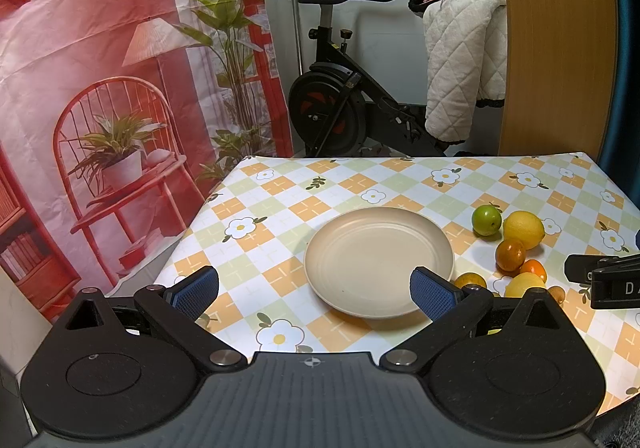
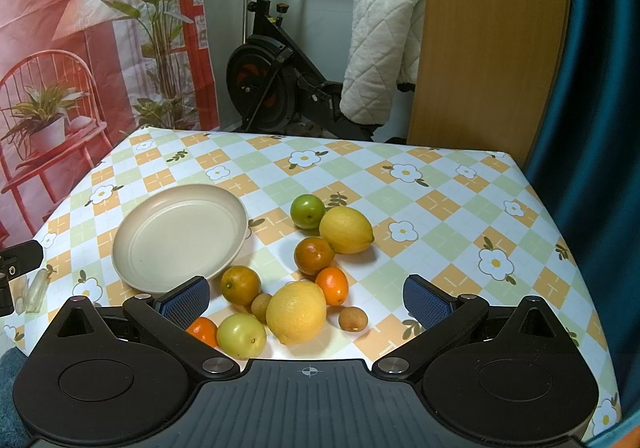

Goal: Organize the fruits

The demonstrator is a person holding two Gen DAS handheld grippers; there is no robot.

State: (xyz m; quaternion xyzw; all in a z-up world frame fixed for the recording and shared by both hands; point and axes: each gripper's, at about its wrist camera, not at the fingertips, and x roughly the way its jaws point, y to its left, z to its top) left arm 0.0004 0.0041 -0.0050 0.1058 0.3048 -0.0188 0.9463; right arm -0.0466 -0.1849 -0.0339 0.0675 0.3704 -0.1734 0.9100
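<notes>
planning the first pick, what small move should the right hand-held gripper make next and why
Probably ease the right hand-held gripper down over the big lemon: its jaws are open and empty, the lemon lies right between them, and the plate holds no fruit yet.

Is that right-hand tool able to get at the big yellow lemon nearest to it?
Probably yes. The right tool is open and the big lemon lies straight ahead between its fingers. A longan and a yellow-green fruit crowd its left side, though.

Exercise bike, red backdrop, wooden panel
</notes>
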